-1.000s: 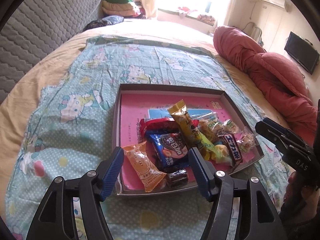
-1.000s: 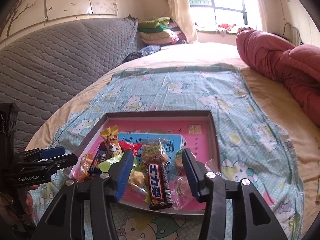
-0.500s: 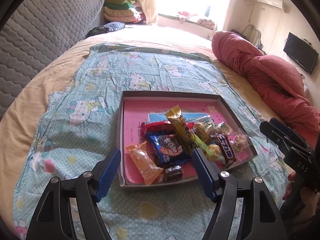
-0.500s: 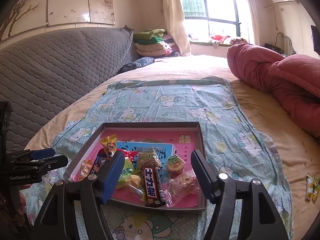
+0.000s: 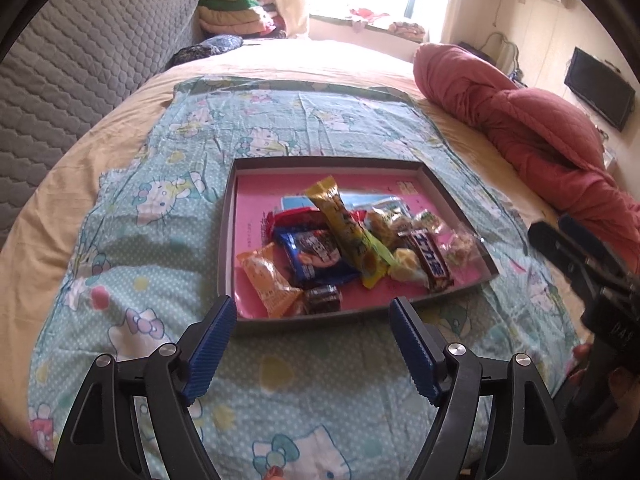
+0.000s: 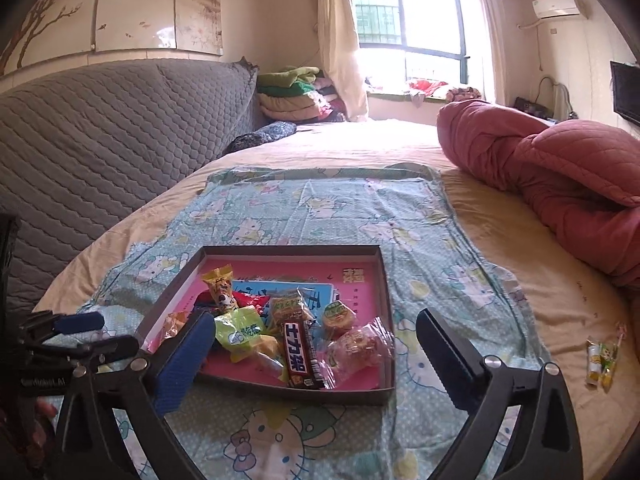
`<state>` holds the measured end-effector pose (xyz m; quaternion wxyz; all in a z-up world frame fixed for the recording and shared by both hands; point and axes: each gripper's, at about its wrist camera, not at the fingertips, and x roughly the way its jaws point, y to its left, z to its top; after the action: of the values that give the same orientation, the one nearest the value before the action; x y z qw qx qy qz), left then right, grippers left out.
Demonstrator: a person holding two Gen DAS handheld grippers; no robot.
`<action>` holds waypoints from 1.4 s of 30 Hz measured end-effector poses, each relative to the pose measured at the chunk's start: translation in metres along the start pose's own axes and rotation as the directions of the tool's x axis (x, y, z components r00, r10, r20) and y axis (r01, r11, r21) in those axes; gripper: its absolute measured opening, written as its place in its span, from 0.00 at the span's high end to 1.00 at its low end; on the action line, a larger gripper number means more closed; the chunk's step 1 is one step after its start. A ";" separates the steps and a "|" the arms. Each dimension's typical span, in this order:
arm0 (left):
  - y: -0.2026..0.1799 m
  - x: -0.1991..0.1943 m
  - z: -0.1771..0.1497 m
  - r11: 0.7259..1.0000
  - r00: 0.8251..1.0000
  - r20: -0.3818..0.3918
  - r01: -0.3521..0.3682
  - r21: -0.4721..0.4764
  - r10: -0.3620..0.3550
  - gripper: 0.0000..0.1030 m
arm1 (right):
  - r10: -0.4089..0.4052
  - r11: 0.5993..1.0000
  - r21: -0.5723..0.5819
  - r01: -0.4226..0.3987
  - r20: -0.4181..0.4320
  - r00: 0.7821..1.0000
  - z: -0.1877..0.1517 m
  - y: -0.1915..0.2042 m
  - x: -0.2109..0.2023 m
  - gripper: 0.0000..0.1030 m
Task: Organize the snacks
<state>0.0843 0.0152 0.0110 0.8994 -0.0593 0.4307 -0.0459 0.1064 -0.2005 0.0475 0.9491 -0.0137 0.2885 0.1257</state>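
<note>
- The snacks (image 5: 344,248) lay heaped in a shallow tray (image 5: 226,240) on a printed sheet (image 5: 160,208) spread over the bed (image 6: 520,280), toward the bed's near edge; the sheet probably served to keep the bedding clean.
- The left gripper (image 5: 310,344) hung just short of the tray's near rim, its ribbed blue fingers (image 5: 208,344) opening with nothing between them.
- The right gripper (image 6: 316,360) pointed at the tray's near right corner, its fingers (image 6: 180,364) opening wide and empty, a dark bar (image 6: 298,354) lying in the gap beyond them.
- Judged from this, both hands were free after a drop and ready for another pick.
- The tray was rigid card, dark-walled with a pink floor, low enough to reach over.
- The wrappers were glossy and crinkly: a long yellow pack (image 5: 346,232) lay across a blue pack (image 5: 316,256), an orange pouch (image 5: 268,280) near the rim, and clear-wrapped cakes (image 6: 356,346) by the right wall.
- Two small packets (image 6: 600,362) lay on the bare bed near its right edge, well apart from the tray, likely left to collect.
- A red quilt (image 6: 560,168) was bundled along the right side.
</note>
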 end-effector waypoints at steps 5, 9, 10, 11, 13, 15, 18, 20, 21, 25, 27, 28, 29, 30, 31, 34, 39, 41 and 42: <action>-0.005 -0.007 -0.008 1.000 1.000 -0.010 -0.003 0.004 0.003 0.22 | 0.000 1.000 0.011 0.000 -0.001 1.000 -0.005 0.001 -0.012 0.02; -0.010 -0.017 -0.010 1.000 1.000 0.004 -0.013 0.013 0.013 0.22 | 0.001 1.000 0.002 -0.001 -0.010 1.000 -0.010 0.007 -0.019 0.02; -0.010 -0.019 -0.010 1.000 1.000 0.008 -0.016 0.012 0.016 0.22 | 0.004 1.000 -0.001 -0.004 -0.011 1.000 -0.011 0.008 -0.021 0.02; -0.010 -0.021 -0.010 1.000 1.000 0.012 -0.017 0.010 0.017 0.22 | 0.005 1.000 -0.001 -0.005 -0.012 1.000 -0.012 0.010 -0.022 0.02; -0.009 -0.025 -0.011 1.000 1.000 0.013 -0.024 0.009 0.024 0.22 | 0.005 1.000 -0.004 -0.005 -0.014 1.000 -0.014 0.012 -0.027 0.02; -0.007 -0.028 -0.011 1.000 0.999 0.013 -0.029 0.003 0.029 0.22 | 0.003 1.000 -0.003 -0.003 -0.022 1.000 -0.016 0.013 -0.030 0.02; -0.006 -0.034 -0.013 0.999 0.999 0.018 -0.036 0.001 0.036 0.22 | 0.011 1.000 0.000 -0.011 -0.029 1.000 -0.019 0.016 -0.036 0.02; -0.006 -0.038 -0.013 0.999 0.999 0.021 -0.041 0.003 0.041 0.22 | 0.012 1.000 0.001 -0.011 -0.032 0.999 -0.021 0.017 -0.039 0.02; -0.006 -0.039 -0.014 0.999 0.999 0.021 -0.043 0.003 0.043 0.22 | 0.014 1.000 0.004 -0.014 -0.035 0.999 -0.022 0.018 -0.041 0.02; -0.005 -0.047 -0.015 0.999 0.999 0.026 -0.043 -0.006 0.043 0.22 | 0.017 1.000 0.007 -0.017 -0.045 0.999 -0.023 0.022 -0.047 0.02; -0.005 -0.051 -0.016 0.999 0.999 0.024 -0.043 -0.009 0.043 0.22 | 0.014 1.000 0.013 -0.013 -0.047 0.999 -0.024 0.023 -0.050 0.02; -0.005 -0.052 -0.017 0.999 0.999 0.022 -0.043 -0.011 0.043 0.22 | 0.014 1.000 0.017 -0.013 -0.051 0.999 -0.024 0.023 -0.051 0.02; -0.005 -0.053 -0.018 0.999 0.999 0.017 -0.043 -0.012 0.043 0.22 | 0.014 1.000 0.023 -0.013 -0.056 0.998 -0.024 0.023 -0.051 0.02; -0.006 -0.055 -0.019 0.999 0.999 0.015 -0.043 -0.014 0.043 0.22 | 0.011 0.999 0.033 -0.009 -0.064 0.998 -0.025 0.023 -0.052 0.02; -0.006 -0.055 -0.020 0.999 0.999 0.013 -0.043 -0.015 0.043 0.22 | 0.011 0.999 0.040 -0.008 -0.067 0.998 -0.025 0.022 -0.053 0.02; -0.008 -0.061 -0.024 0.999 0.999 0.006 -0.046 -0.017 0.046 0.22 | 0.000 0.999 0.054 0.004 -0.075 0.997 -0.027 0.020 -0.058 0.02; -0.010 -0.065 -0.033 0.998 0.999 -0.013 -0.050 -0.042 0.049 0.22 | -0.015 0.998 0.057 0.020 -0.078 0.997 -0.029 0.021 -0.068 0.02; -0.011 -0.065 -0.038 0.998 0.999 -0.030 -0.046 -0.052 0.044 0.22 | -0.011 0.998 0.058 0.016 -0.087 0.996 -0.034 0.022 -0.071 0.02; -0.012 -0.064 -0.040 0.998 0.998 -0.035 -0.045 -0.051 0.043 0.22 | -0.009 0.998 0.054 0.014 -0.094 0.996 -0.037 0.023 -0.071 0.02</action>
<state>0.0130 0.0095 0.0371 0.8909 -0.0720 0.4482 -0.0158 0.0238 -0.1985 0.0574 0.9352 0.0048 0.3360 0.1116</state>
